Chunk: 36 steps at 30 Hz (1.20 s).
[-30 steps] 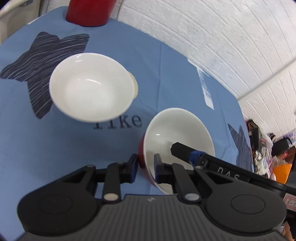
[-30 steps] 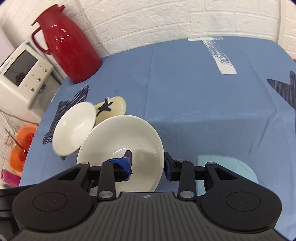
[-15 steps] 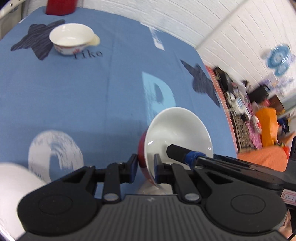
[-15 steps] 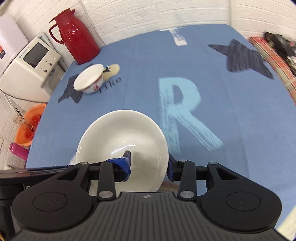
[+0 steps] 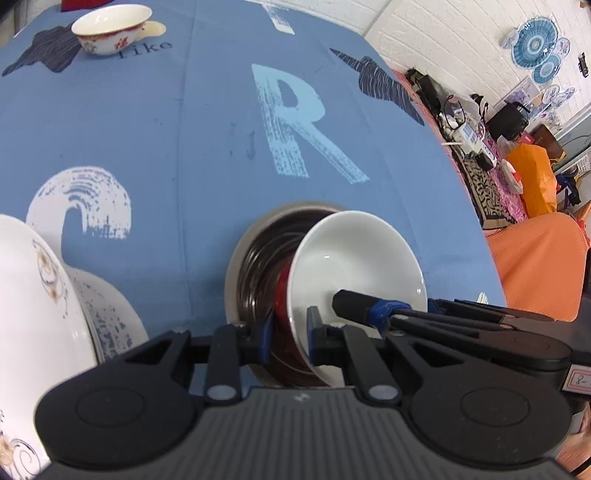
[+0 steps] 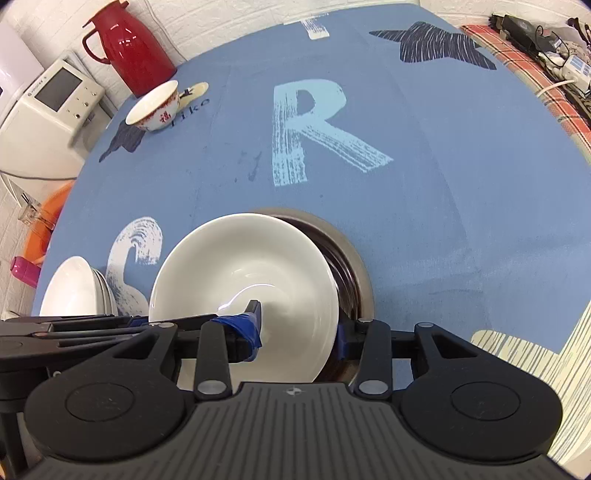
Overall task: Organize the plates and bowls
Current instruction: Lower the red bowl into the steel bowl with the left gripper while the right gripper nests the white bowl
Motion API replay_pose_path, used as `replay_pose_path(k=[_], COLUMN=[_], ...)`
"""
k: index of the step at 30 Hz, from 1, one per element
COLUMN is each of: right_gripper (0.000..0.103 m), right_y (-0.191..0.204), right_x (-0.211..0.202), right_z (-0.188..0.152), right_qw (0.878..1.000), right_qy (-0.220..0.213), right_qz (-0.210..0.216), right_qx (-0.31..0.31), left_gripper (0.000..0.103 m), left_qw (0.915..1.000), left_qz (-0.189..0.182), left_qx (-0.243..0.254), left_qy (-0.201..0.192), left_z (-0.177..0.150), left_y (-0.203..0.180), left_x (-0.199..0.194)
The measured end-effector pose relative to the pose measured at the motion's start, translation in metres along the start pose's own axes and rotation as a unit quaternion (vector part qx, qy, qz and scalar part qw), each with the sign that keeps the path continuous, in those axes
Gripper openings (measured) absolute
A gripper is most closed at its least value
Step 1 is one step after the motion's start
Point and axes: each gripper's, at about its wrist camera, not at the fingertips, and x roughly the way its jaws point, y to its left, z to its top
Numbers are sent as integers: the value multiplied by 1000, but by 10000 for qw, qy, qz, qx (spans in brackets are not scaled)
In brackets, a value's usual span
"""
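Observation:
A bowl [image 5: 354, 254], white inside and red outside, is held tilted by both grippers. My left gripper [image 5: 289, 332] is shut on its left rim. My right gripper [image 6: 297, 330] is shut on the bowl [image 6: 240, 269] too, with one finger inside and one outside. The bowl hangs just over a dark brown bowl with a grey rim [image 5: 258, 266] [image 6: 347, 266] that rests on the blue tablecloth; I cannot tell whether they touch. A white bowl with red patterns [image 5: 110, 27] [image 6: 155, 107] stands far off at the back left.
A stack of white dishes [image 5: 33, 314] [image 6: 74, 288] sits close on the left. At the back left are a red thermos [image 6: 129, 48] and a white appliance [image 6: 48, 107]. An orange basin [image 6: 48, 221] is below the left table edge. Clutter lies beyond the right edge.
Both grippers have carried the white bowl from beside the patterned bowl at the back toward the near side. It now hangs over the dark brown bowl, which has come into view.

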Motion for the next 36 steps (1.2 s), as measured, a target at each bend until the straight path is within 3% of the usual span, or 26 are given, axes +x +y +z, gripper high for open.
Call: replay_pose_path(k=[5, 20, 23, 24, 27, 31, 36], right_gripper=[24, 21, 22, 22, 22, 23, 24], right_y=[0, -4, -4, -4, -8, -3, 0], right_x=[2, 0, -2, -4, -6, -8, -20], right_z=[-1, 2, 4, 4, 6, 4, 3], right_qw=[9999, 9998, 9999, 10000, 9998, 9999, 9998], right_qy=[-36, 9, -31, -89, -59, -75, -195], right_qz=[100, 166, 94, -8, 57, -45, -107], right_qx=[-63, 106, 61, 38, 169, 70, -1], left_gripper=[6, 24, 33, 45, 55, 57, 57], left_qw=[9999, 9999, 9997, 9995, 9992, 9984, 9975], left_qz=[72, -160, -246, -304, -286, -12, -20], left_qx=[68, 7, 31, 36, 196, 448, 584], left_qy=[-81, -4, -28, -70, -185, -358, -405], left_z=[1, -4, -5, -6, -7, -11, -15], left_y=[2, 6, 6, 6, -1, -10, -11], left_x=[1, -5, -10, -13, -22, -31, -38])
